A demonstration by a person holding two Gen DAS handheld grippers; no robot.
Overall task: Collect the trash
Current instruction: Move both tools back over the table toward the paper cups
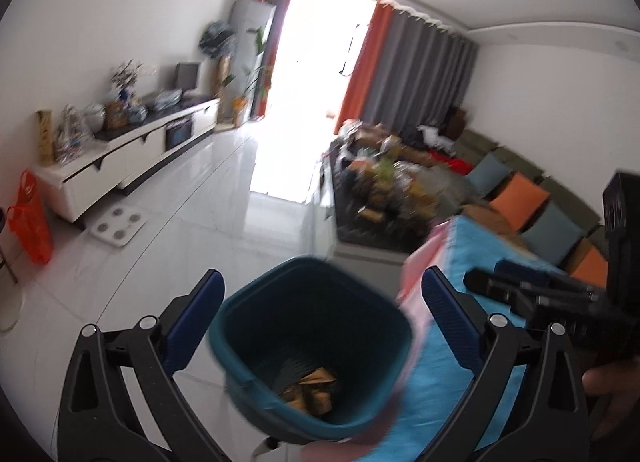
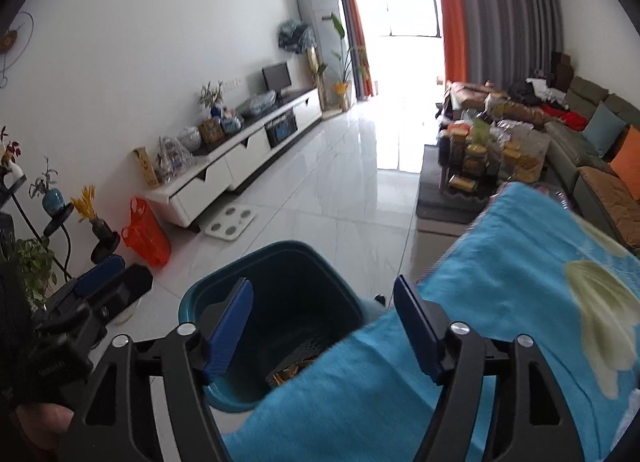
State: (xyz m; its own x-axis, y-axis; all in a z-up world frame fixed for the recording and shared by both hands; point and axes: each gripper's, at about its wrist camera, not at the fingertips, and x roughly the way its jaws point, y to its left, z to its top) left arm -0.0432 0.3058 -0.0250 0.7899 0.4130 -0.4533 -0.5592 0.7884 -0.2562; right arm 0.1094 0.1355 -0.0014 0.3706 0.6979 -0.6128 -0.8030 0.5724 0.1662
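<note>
**Both claws wide open over the trash bin**

Left claw (image 1: 320, 314): jaws spread wide, blue pads apart, nothing gripped. I see the teal trash bin (image 1: 256, 302) straight below it, framed between the two fingers but touched by neither.

Right claw (image 2: 324, 326): jaws likewise parted, pads clear of everything, nothing held. Its left finger sits over the bin's mouth in my view; its right finger sits over the blue blanket (image 2: 500, 282).

Trash bin (image 2: 208, 294): upright on the white tiled floor (image 2: 340, 182), beside the blanket's edge. Inside, at the bottom, I make out yellow-brown wrappers (image 1: 314, 386); blur hides their exact kind.

Blanket (image 1: 472, 246): bright blue with a pale pattern, a pink border (image 1: 416, 274) hanging just beside the bin's rim.

Surroundings: a white TV cabinet (image 2: 240, 158) along the left wall, an orange plastic bag (image 2: 146, 234) and a white bathroom scale (image 2: 230, 222) on the floor near it, a cluttered coffee counter (image 2: 484, 154) and a grey-green sofa (image 2: 580, 130) with orange and blue cushions at right.
</note>
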